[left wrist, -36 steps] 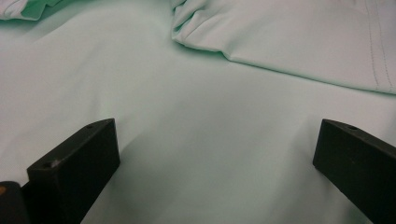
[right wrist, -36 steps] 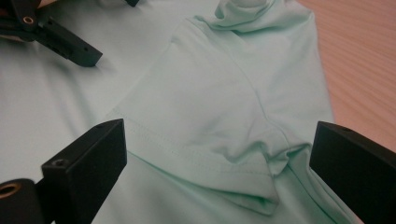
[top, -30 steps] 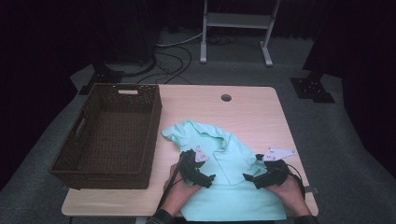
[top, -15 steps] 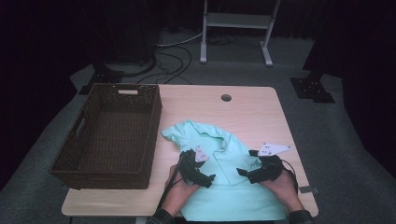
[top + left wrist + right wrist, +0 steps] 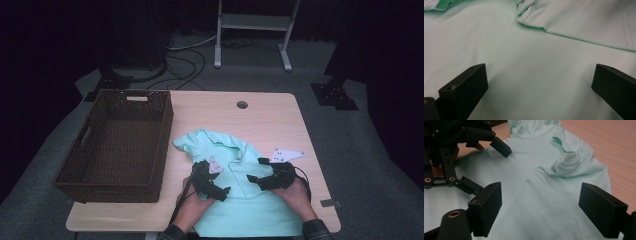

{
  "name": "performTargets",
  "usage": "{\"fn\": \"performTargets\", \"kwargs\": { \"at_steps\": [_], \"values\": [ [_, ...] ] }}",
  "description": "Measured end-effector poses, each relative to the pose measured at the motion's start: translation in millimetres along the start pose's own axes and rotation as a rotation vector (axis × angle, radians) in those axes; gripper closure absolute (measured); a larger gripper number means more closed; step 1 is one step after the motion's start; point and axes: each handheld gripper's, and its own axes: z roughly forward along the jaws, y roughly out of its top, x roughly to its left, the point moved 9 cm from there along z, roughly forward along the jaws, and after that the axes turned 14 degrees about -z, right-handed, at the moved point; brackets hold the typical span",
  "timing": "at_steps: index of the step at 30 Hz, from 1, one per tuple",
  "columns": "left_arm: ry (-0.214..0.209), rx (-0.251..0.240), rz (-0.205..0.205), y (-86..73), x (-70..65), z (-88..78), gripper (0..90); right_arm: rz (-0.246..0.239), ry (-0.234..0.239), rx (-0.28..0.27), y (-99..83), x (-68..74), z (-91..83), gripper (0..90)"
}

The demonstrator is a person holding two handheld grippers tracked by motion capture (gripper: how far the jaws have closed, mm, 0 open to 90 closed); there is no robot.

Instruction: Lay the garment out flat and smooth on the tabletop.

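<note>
Fingers of both grippers stand spread with nothing pinched: the left gripper (image 5: 223,192) has its black fingers (image 5: 464,90) wide apart over smooth cloth, and the right gripper (image 5: 255,172) has its fingers (image 5: 485,207) apart too, its jaws having just been closing, with cloth below them but no fold caught between the pads. Under and ahead of all four fingers runs the wooden table (image 5: 260,115). Well off to the left of the left fingers sits the dark wicker basket (image 5: 120,145). Directly beneath both pairs of fingers lies the mint green shirt (image 5: 235,205), spread on the table's near edge, its folded sleeve (image 5: 566,163) bunched just beyond the right fingers.
</note>
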Motion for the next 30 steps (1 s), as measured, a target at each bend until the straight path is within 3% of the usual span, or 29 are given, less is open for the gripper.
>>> {"fn": "performTargets", "kwargs": {
  "at_steps": [6,23,30],
  "values": [
    [-0.001,-0.001,-0.003,0.1,-0.2,0.1,0.0,-0.006,0.006,0.0,3.3,-0.5,7.0,23.9],
    [-0.001,-0.001,-0.004,0.0,-0.3,0.1,0.0,0.002,0.044,0.001,14.3,2.6,27.0,61.5],
    [-0.002,0.0,-0.003,0.0,-0.3,0.1,0.0,0.023,0.04,0.023,14.1,2.2,38.1,64.6]
  ]
}}
